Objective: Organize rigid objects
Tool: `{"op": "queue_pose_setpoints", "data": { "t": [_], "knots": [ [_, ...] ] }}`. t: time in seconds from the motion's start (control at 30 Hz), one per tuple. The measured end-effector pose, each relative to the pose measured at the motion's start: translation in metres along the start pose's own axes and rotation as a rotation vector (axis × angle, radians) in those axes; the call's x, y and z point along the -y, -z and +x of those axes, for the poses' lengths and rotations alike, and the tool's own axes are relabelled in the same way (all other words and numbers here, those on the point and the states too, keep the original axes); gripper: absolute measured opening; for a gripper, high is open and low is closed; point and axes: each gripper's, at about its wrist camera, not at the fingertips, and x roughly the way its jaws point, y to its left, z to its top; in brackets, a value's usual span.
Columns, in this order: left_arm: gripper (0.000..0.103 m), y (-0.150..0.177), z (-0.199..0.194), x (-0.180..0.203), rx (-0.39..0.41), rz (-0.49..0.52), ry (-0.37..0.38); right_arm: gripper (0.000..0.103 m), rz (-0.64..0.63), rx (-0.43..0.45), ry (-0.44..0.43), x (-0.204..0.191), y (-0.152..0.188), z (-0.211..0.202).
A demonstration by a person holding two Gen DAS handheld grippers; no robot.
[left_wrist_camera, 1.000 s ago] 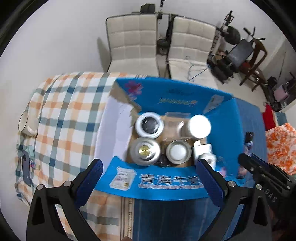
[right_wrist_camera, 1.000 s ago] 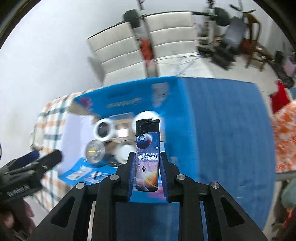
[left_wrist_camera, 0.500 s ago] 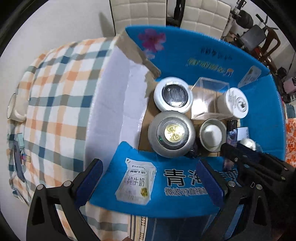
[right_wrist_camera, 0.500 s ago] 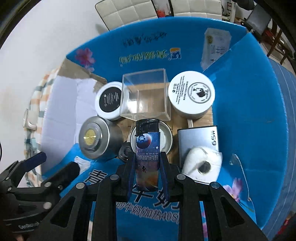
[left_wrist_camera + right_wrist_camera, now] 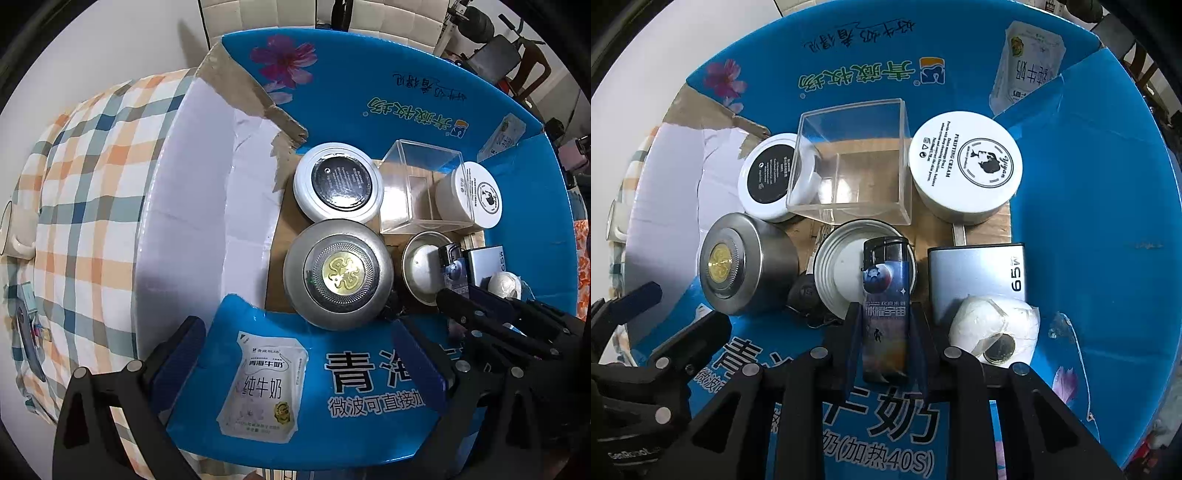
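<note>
Right gripper: the right gripper [image 5: 884, 332] clamps a lighter [image 5: 885, 306] printed with a planet and an astronaut, black cap pointing away, inside the open blue carton [image 5: 1108, 229].
Left gripper: the left gripper [image 5: 295, 354] stands wide with nothing between its blue pads [image 5: 177, 354], poised over the carton's near flap.
Near flap: it carries large Chinese lettering and a picture of a milk pouch [image 5: 264, 387].
Under the lighter: a shallow round tin [image 5: 846, 273] with a white inside lies just below and behind the cap.
Beside it, right: a white wrapped lump [image 5: 993, 328] with a metal disc sits against a flat silver-grey case [image 5: 979, 277] marked 65W.
Beside it, left: a steel canister [image 5: 738, 266] with a gold emblem on its lid; a small dark object [image 5: 805, 293] lies between canister and tin.
Far row: a white jar with a black lid [image 5: 772, 177], a clear square box [image 5: 853, 166] and a white cream jar [image 5: 964, 166] stand side by side on the cardboard floor.
Around the carton: a checked cloth [image 5: 81, 192] covers the table to the left.
Beyond: pale padded chairs [image 5: 258, 14] stand against the wall.
</note>
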Motion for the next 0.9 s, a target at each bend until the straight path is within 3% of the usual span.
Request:
{"op": "queue_pose_setpoints", "data": {
  "t": [0.27,0.5,0.63,0.7,0.9],
  "knots": [
    [0.103,-0.003,-0.011,0.001,0.025,0.010,-0.014,0.029,0.005,-0.004,0.041,-0.005,-0.002,0.000],
    [0.103,-0.002,-0.043,0.002,0.071,0.009,-0.008,0.073,0.029,0.058,0.080,0.000,0.000,-0.034],
    [0.103,0.001,-0.066,0.004,0.097,0.005,-0.001,0.078,0.045,0.084,0.086,0.006,0.002,-0.061],
    [0.103,0.003,-0.082,0.006,0.116,0.002,0.009,0.090,0.059,0.105,0.076,0.010,0.006,-0.078],
    [0.103,0.015,-0.139,0.018,0.190,0.015,0.021,0.091,0.079,0.179,0.068,0.018,0.026,-0.146]
  ]
}}
